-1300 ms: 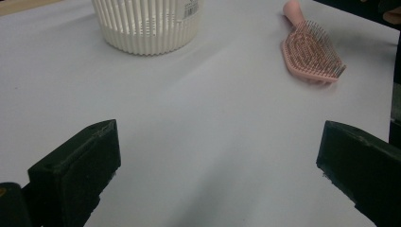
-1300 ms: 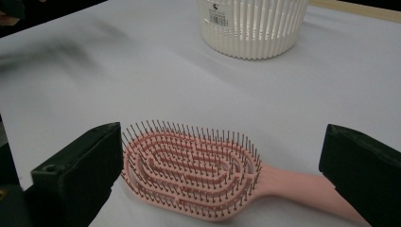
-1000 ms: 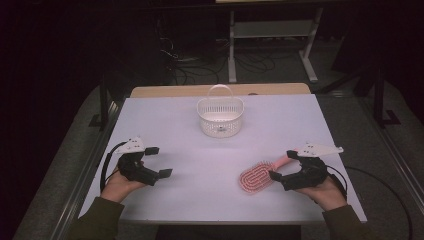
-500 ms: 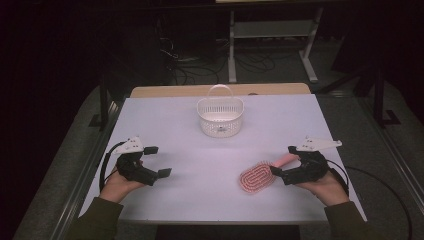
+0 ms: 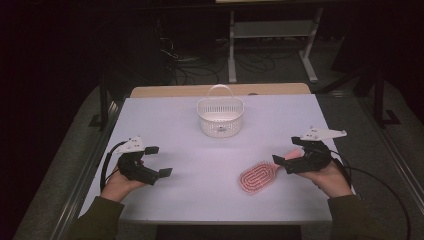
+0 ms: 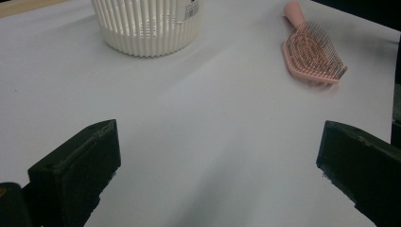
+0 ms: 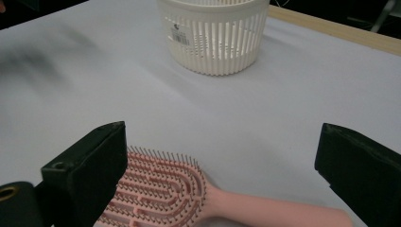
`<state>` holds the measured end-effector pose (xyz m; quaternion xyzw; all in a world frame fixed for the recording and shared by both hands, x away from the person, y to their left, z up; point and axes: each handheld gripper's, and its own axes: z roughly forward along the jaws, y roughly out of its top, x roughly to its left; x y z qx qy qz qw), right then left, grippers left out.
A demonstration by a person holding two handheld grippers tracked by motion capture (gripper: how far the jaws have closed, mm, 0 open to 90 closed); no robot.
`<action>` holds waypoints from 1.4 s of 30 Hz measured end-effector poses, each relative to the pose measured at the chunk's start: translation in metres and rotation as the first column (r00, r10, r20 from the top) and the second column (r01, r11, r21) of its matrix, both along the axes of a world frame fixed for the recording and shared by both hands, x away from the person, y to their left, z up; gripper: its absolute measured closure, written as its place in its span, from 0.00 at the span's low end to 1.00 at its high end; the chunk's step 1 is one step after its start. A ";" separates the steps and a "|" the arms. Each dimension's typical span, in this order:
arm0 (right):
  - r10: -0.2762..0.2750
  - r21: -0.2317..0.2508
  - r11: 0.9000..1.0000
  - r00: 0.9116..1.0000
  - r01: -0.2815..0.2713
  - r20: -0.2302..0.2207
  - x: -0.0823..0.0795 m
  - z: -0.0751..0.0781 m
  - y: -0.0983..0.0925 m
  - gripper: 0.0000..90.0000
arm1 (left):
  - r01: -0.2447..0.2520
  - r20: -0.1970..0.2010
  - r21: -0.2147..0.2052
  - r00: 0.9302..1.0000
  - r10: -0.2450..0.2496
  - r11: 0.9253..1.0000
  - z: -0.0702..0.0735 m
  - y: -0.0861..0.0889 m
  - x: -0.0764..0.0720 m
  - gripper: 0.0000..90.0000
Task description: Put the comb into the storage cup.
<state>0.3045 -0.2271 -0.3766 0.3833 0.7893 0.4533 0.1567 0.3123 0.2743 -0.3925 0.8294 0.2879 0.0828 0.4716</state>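
The right claw [image 5: 286, 159] hangs wide open over the handle end of the pink hairbrush [image 5: 258, 175], gripping nothing — in the right gripper view its two black jaws straddle the brush, with the handle running between them and the bristled head under the left jaw. The brush lies flat on the white desk [image 5: 190, 130], bristles up, well apart from the white slatted basket [image 5: 220, 118] that stands near the far edge. The left claw [image 5: 160, 161] rests on the person's left side, also spread wide and empty, away from both things.

The likely trouble is the grasp itself. The handle looks smooth and rounded and sits low on the desk, so jaws that close too high could skid off it or tip the brush over. A pinch far out on the handle leaves the heavy head hanging — it may swing or slip out on the way to the basket.
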 end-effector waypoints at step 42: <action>-0.048 -0.099 0.994 0.998 0.044 -0.036 0.068 0.004 0.005 0.14 | -0.009 0.011 -0.007 1.000 0.009 1.000 0.001 0.002 0.001 0.00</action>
